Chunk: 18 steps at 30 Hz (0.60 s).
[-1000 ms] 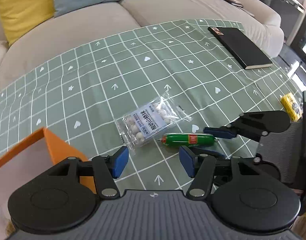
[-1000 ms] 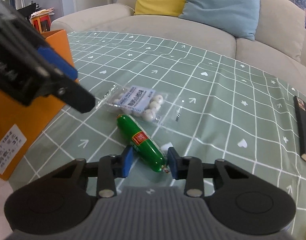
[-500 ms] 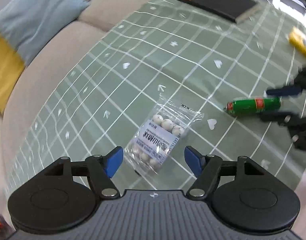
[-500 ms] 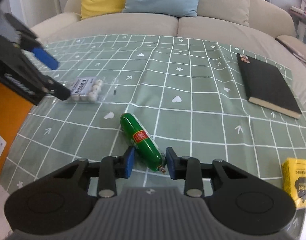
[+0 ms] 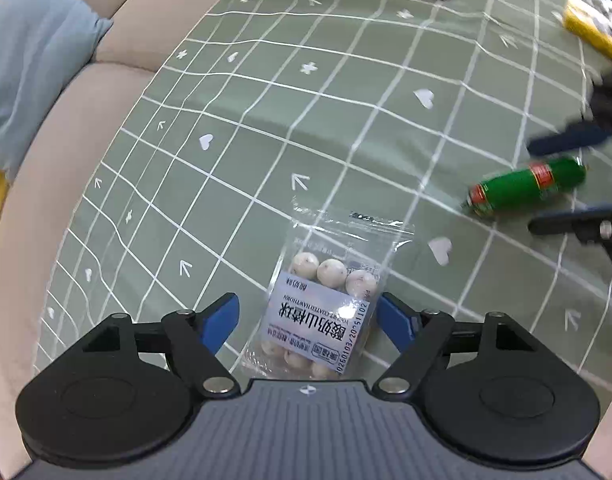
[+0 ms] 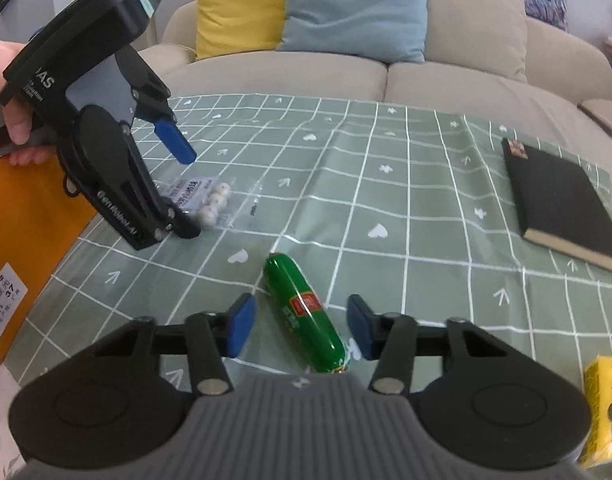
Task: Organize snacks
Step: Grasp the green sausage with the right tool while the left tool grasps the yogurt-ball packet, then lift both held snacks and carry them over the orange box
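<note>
Both grippers have just been opening, each over its own snack, nothing pinched yet.

Left gripper (image 5: 308, 318): jaws are standing about as wide as they go, straddling the clear bag of white balls (image 5: 326, 300). The left-wrist view a second ago was framing the bag from further off with the orange box in frame; now the bag is sitting right between the blue pads, right pad at the bag's edge, left pad clear of it. The bag is lying flat on the green checked tablecloth (image 5: 346, 100), near the tabletop edge next to the orange box (image 6: 34, 240).

Right gripper (image 6: 302, 326): jaws are spreading partway around the green sausage (image 6: 304, 308), gaps showing on both sides. The sausage is resting on the cloth toward the near edge.

Read: both are lining up grasps; closing comes next, then probably the box. The bag film looks slippery, so the left pinch is needing a centred bite.
</note>
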{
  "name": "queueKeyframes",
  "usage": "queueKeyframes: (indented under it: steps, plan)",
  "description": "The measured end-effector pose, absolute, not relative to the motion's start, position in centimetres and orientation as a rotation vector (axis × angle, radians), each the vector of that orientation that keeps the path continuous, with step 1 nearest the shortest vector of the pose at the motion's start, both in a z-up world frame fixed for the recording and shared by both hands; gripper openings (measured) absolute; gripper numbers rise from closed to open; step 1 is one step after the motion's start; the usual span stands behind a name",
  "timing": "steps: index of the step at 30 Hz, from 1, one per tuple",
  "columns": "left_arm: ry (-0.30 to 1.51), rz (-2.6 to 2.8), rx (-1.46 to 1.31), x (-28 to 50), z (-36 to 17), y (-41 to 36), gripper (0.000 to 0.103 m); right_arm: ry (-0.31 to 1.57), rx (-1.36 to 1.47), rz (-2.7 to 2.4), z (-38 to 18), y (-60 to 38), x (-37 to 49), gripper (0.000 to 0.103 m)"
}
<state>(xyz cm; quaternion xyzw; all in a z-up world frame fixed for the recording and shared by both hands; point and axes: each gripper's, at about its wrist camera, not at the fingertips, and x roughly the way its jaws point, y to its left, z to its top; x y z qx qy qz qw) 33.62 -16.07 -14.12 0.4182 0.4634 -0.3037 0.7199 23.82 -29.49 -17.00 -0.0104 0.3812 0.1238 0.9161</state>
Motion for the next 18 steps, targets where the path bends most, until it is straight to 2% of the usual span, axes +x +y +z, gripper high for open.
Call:
queueKeyframes:
  steps: [4, 6, 8, 10, 18]
  plan:
    - [1.076, -0.644, 0.838, 34.7, -14.0, -15.8, 0.090, 0.793, 0.010, 0.255, -17.1, -29.5, 23.7, 0.034]
    - [1.112, -0.619, 0.769, 34.9, -13.9, -15.5, 0.085, 0.808, 0.024, 0.256, -17.2, -29.5, 23.6, 0.022]
    - [1.150, -0.574, 0.714, 35.0, -13.8, -15.3, 0.083, 0.815, 0.028, 0.248, -17.2, -29.3, 23.5, 0.021]
    - [1.193, -0.524, 0.666, 35.0, -13.7, -15.5, 0.075, 0.824, 0.024, 0.240, -17.1, -29.1, 23.3, 0.020]
    - [1.278, -0.450, 0.581, 31.6, -13.3, -16.8, 0.073, 0.898, 0.032, 0.196, -16.4, -28.7, 22.4, 0.020]
